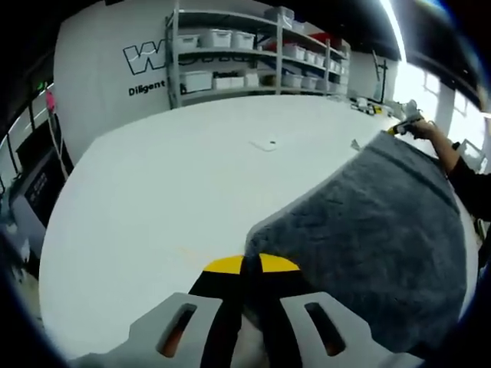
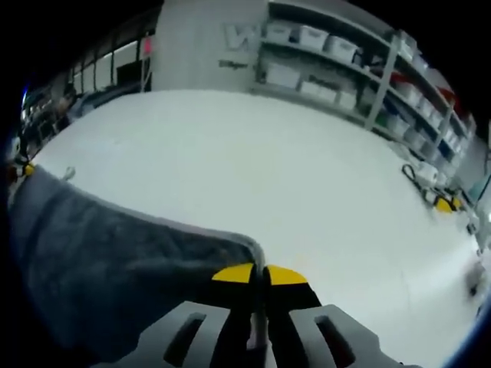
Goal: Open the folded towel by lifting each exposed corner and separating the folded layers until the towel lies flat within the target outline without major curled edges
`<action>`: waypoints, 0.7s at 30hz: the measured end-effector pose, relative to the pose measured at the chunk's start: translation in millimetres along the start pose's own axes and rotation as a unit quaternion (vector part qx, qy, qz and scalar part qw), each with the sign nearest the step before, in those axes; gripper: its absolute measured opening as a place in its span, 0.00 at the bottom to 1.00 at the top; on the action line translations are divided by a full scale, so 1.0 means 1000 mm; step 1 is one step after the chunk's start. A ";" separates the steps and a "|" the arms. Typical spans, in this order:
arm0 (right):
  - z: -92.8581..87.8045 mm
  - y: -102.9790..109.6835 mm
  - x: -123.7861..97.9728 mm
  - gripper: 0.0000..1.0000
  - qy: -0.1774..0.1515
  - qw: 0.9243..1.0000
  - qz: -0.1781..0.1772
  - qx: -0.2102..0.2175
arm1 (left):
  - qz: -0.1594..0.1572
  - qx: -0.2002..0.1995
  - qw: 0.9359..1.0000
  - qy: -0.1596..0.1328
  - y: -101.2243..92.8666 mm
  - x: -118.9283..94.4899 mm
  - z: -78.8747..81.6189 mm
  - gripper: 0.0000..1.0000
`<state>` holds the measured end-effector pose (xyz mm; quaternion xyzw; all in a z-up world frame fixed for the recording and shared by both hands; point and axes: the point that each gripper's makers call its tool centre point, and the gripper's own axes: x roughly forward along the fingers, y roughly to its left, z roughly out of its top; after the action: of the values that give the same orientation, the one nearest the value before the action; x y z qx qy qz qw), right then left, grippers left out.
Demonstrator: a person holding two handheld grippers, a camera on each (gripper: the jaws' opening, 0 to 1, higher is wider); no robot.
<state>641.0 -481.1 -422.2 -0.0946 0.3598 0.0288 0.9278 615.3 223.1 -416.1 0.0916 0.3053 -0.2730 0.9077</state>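
Now 2 grippers, left gripper [image 1: 251, 264] and right gripper [image 2: 259, 274], each pinch closed on 1 grey towel [image 1: 376, 230] at a corner. Bare white table [image 1: 169, 192] spreads wide beyond its edges.

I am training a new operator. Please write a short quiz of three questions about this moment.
1. True or false: the left gripper is shut on a corner of the towel.
2. What colour is the towel? A) grey B) red C) white
3. What stands behind the table in the left gripper view?

Key: 1. True; the right gripper also grips a corner. 2. A. 3. Shelves with bins.
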 end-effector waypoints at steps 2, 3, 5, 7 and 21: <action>0.000 0.001 0.000 0.00 0.001 1.000 0.002 0.005 | 0.004 0.003 1.000 0.000 0.002 0.000 0.000 0.03; 0.000 0.002 0.000 0.00 0.002 1.000 0.005 0.008 | 0.005 0.005 1.000 0.000 0.005 -0.001 0.000 0.03; 0.001 0.005 0.000 0.00 0.005 1.000 0.011 0.008 | 0.005 0.005 1.000 0.002 0.007 -0.003 -0.002 0.03; 0.002 0.008 0.000 0.00 0.007 1.000 0.016 0.005 | 0.008 0.009 1.000 0.002 0.010 -0.005 -0.004 0.03; 0.007 0.012 0.003 0.00 0.003 1.000 -0.002 -0.005 | 0.011 -0.010 1.000 -0.012 0.034 0.001 0.001 0.04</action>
<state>646.4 -468.4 -421.0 -0.0999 0.3619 0.0288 0.9264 635.3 250.4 -415.9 0.0829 0.2956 -0.2611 0.9152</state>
